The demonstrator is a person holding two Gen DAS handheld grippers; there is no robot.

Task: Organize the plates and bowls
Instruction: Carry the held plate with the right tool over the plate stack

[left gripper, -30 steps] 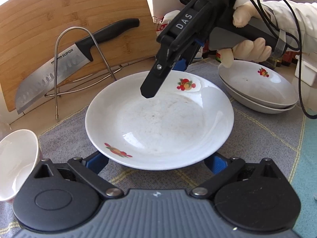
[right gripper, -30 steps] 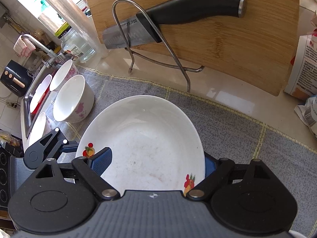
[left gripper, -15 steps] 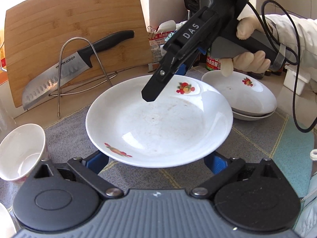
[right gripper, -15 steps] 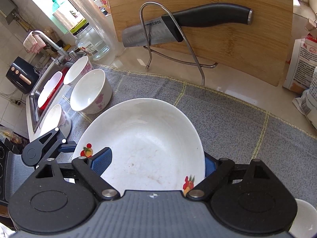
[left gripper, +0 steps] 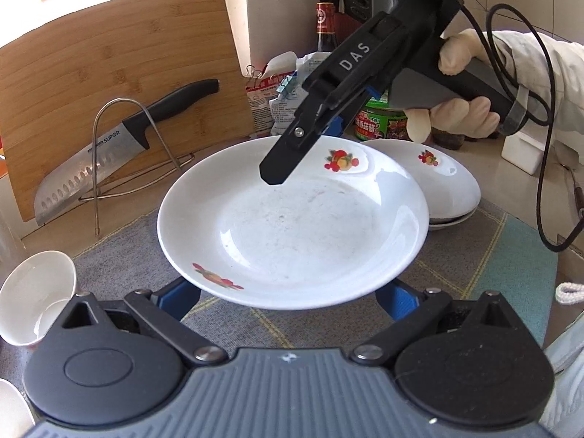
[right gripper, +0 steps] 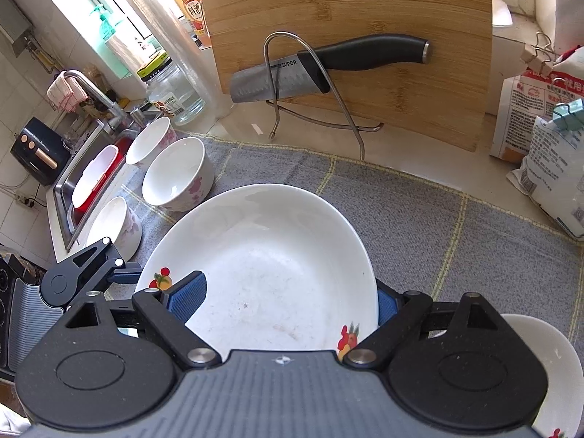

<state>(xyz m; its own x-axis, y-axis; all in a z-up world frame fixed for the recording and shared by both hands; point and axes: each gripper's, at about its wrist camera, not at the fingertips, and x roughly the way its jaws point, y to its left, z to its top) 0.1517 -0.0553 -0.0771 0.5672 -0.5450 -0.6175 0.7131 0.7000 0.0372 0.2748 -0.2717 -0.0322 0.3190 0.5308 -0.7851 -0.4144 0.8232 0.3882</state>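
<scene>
- Two tools carry one white glazed ceramic plate with fruit decals (left gripper: pixel 292 233) above the grey desk mat (left gripper: pixel 485 255).
- Left tool (left gripper: pixel 292 297) cradles the near rim; whether its blue pads clamp it, I cannot tell.
- Right tool (right gripper: pixel 283 301) clamped across the plate's far rim.
- Rigid, slick, breakable: rim grips suit it best.

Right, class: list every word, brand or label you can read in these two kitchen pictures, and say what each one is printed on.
"SUPOR": on the steel blade of the black-handled kitchen knife.
"DAS": on the black right tongs.
Too small or blurred to read: the green-lidded jar, dark red-labelled bottle, white printed bags, clear glass jar and orange bottle.
</scene>
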